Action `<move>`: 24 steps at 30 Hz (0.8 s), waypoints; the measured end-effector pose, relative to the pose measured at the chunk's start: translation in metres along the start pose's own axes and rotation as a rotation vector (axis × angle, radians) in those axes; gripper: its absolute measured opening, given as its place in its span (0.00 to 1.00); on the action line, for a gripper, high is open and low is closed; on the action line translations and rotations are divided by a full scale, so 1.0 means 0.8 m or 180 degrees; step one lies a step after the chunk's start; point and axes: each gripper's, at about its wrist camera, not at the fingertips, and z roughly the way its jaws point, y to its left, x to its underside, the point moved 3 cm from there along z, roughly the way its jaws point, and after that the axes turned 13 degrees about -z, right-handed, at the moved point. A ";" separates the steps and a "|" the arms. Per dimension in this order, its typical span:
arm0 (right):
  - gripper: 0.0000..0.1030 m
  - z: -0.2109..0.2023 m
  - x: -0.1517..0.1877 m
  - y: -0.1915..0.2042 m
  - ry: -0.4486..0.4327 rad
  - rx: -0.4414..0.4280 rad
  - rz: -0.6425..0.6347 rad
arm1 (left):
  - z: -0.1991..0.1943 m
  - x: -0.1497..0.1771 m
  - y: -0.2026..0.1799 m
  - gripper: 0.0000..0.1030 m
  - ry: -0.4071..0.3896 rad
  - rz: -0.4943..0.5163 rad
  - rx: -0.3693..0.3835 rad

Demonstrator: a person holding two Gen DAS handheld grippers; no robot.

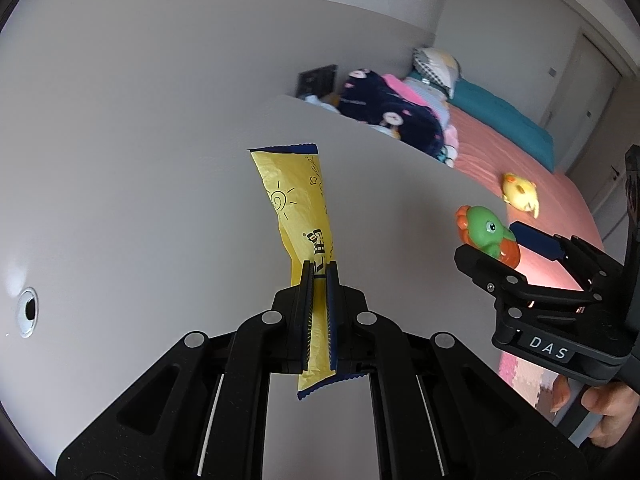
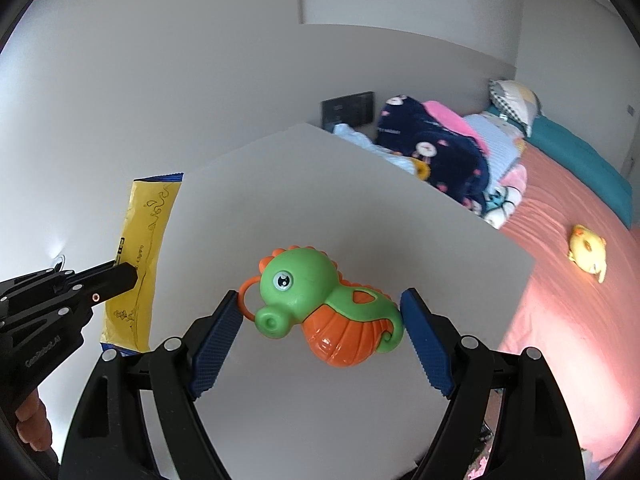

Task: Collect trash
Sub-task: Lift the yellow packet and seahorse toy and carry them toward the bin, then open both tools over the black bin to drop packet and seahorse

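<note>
My left gripper [image 1: 320, 268] is shut on a yellow snack wrapper [image 1: 292, 200] with blue serrated ends, which stands up out of the jaws above the white table [image 1: 380, 184]. The right wrist view shows this wrapper [image 2: 144, 220] and the left gripper [image 2: 132, 276] at the left. Between the blue pads of my right gripper [image 2: 320, 296] sits a green and orange seahorse toy [image 2: 340, 328], gripped wide at its ring and tail and lifted over the table [image 2: 320, 200]. In the left wrist view the right gripper [image 1: 490, 240] and the toy [image 1: 486, 230] are at the right.
Past the table's far edge lies a bed with a pink sheet [image 2: 560, 320], a yellow toy [image 2: 586, 252] on it, and a heap of bedding [image 2: 440, 148] and pillows. White walls stand behind and to the left. A person's hand [image 1: 608, 404] holds the right gripper's handle.
</note>
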 end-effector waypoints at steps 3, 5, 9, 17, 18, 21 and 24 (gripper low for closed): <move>0.79 -0.018 0.018 -0.023 -0.0003 0.0081 0.0086 | 0.002 0.009 -0.027 0.05 0.0033 0.0095 0.0061; 0.79 -0.032 0.032 -0.043 -0.0002 0.0144 0.0160 | 0.004 0.016 -0.047 0.05 0.0061 0.0161 0.0113; 0.79 -0.054 0.056 -0.076 0.0003 0.0255 0.0285 | 0.006 0.030 -0.083 0.05 0.0108 0.0294 0.0206; 0.79 -0.098 0.106 -0.136 0.0046 0.0489 0.0515 | 0.014 0.061 -0.156 0.05 0.0232 0.0561 0.0381; 0.79 -0.104 0.115 -0.145 0.0058 0.0527 0.0551 | 0.016 0.065 -0.165 0.05 0.0251 0.0591 0.0404; 0.79 -0.120 0.137 -0.165 0.0084 0.0619 0.0636 | 0.021 0.074 -0.191 0.05 0.0304 0.0673 0.0465; 0.79 -0.135 0.159 -0.186 0.0107 0.0707 0.0739 | 0.026 0.086 -0.217 0.05 0.0360 0.0787 0.0519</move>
